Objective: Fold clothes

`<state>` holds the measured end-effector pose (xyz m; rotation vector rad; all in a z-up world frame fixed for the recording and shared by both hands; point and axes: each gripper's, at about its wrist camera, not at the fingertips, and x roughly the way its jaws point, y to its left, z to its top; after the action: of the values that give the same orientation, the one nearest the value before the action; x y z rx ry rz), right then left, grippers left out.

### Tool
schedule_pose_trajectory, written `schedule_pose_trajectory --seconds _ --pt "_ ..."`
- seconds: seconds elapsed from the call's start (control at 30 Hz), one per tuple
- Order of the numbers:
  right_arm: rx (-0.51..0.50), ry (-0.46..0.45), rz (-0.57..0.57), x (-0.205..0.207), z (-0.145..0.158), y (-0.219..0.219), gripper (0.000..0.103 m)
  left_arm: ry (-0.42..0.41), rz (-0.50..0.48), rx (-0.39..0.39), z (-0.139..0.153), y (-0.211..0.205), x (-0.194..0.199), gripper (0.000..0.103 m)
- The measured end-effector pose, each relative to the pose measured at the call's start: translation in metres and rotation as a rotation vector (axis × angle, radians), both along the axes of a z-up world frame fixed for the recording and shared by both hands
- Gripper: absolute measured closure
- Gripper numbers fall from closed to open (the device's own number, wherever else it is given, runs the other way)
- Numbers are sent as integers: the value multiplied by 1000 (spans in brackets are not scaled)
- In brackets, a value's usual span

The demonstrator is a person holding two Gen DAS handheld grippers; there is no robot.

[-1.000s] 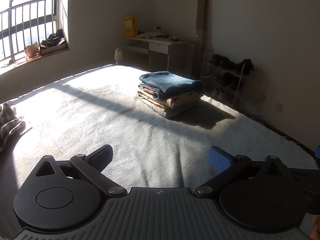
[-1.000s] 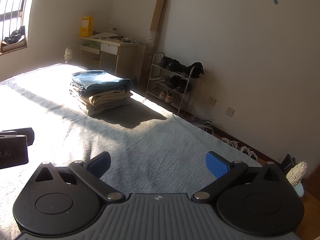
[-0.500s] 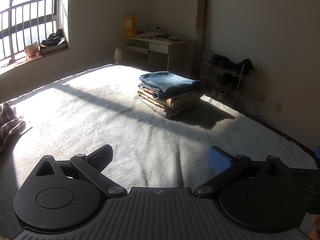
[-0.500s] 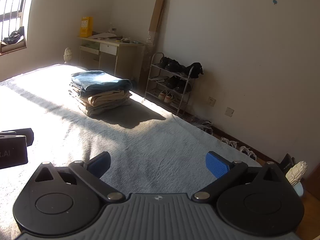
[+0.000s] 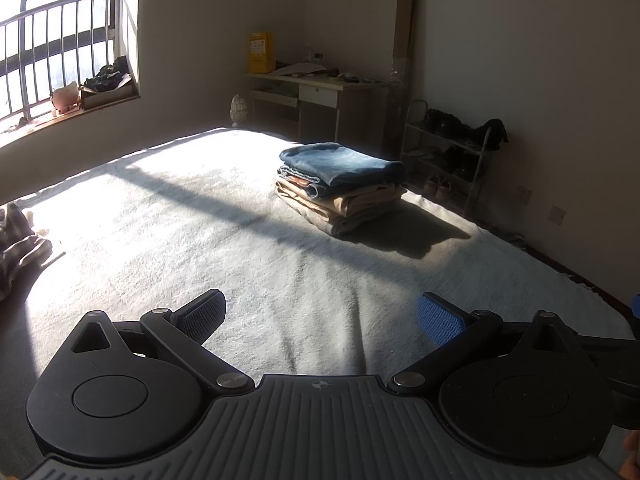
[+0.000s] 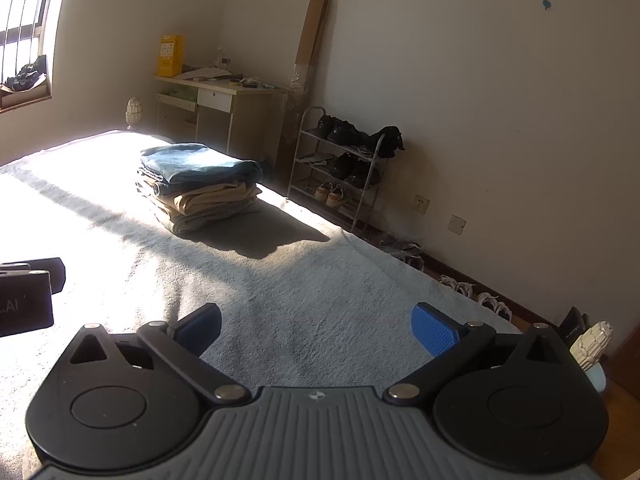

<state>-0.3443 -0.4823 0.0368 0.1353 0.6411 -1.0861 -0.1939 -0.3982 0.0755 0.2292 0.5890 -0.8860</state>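
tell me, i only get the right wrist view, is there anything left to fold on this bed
Observer: yes, a crumpled garment lies at the left edge of the bed, outside your frame.
Operator: is the left gripper on it
Observer: no, the left gripper is open and empty, over bare cover, well apart from it.

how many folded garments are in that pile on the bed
4 seem visible in the pile: blue jeans on top, a tan pair beneath, another tan layer, and a grey one at the bottom. Thin layers may be hidden.
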Motion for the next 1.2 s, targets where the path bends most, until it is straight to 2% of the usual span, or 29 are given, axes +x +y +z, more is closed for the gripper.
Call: schedule_pose_trajectory --seconds 1.2 --pt "3 -2 -2 -3 -1 3 0 6 1 11 -1 0 2 0"
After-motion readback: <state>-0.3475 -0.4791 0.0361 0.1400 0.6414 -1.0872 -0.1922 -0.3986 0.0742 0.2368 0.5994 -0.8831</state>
